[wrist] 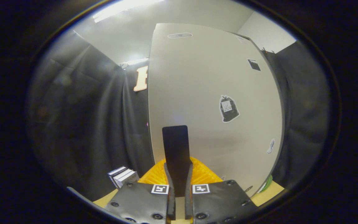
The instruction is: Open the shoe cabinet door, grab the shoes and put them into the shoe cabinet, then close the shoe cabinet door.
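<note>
The tongs (179,174) pinch a flat, matte black handle (176,149) standing against the smooth, pale cabinet door (210,81), above ribbed yellow plastic (202,174).

Cabinet doors: I count one shoe cabinet door (204,93), pale and shut.
Stickers on it: I count four.
Handles: one black tab handle (176,149).
Grippers: one gripper (180,186); two fingers (170,183) pressing the handle.
Orange items: one orange ribbed thing (204,175).
Boxes: roughly two or three small boxes (123,175); I cannot separate them.
</note>
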`<control>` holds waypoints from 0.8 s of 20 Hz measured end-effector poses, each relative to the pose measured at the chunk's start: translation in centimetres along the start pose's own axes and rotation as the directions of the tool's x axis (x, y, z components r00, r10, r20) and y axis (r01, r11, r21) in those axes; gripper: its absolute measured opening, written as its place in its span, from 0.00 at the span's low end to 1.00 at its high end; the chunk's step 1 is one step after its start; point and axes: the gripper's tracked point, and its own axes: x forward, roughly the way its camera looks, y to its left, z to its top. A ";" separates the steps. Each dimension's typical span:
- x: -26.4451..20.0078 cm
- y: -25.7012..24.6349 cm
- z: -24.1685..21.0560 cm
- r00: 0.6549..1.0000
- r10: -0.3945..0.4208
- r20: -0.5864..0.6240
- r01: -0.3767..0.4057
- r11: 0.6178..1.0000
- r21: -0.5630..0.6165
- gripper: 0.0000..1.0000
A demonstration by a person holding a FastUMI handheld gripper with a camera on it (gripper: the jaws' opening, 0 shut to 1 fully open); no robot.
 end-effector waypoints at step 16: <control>-6.4 -2.7 0.8 0.987 0.156 -0.032 -0.157 0.988 -0.016 0.13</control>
